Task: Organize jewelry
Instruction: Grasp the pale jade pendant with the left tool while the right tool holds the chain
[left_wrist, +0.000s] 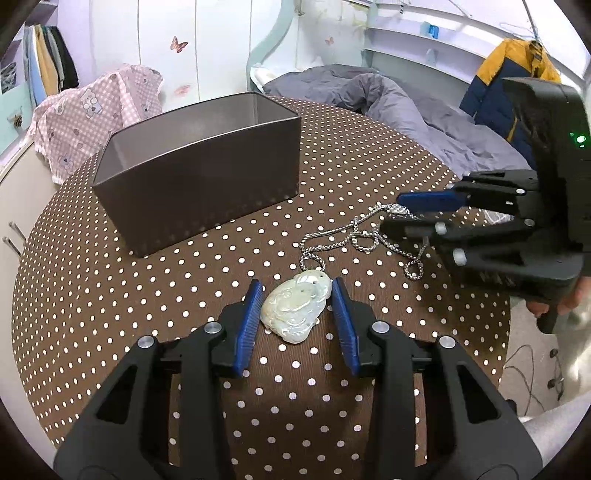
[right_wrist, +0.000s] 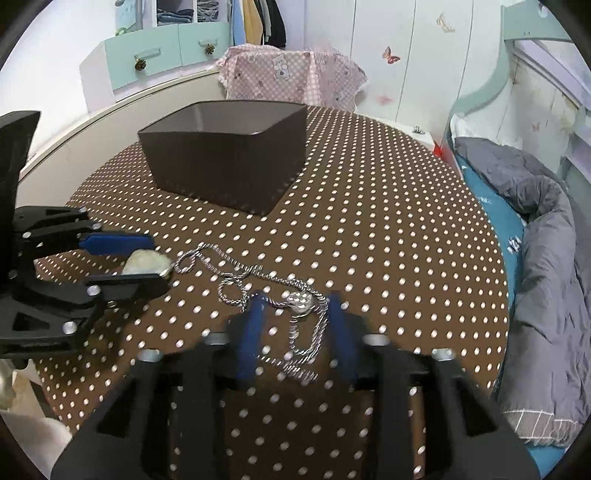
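Clearly the jade pendant (left_wrist: 293, 308) is hard, smooth and breakable, while its silver chain (left_wrist: 354, 240) is limp and tangles easily. Both lie on the dotted tablecloth (left_wrist: 221, 266). The left gripper (left_wrist: 297, 314) stands narrow around the pendant's flat sides; whether the pads press I cannot tell. The right gripper (right_wrist: 297, 325) straddles the chain, not pinching. The brown box (left_wrist: 199, 173) waits behind, nothing between

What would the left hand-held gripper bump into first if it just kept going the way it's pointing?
Most likely the pale carved pendant, which already lies between the left hand-held gripper's blue pads, on the dotted tablecloth. Pointing downward, it would probably then meet the cloth, with the silver chain beyond; depth is hard to judge.
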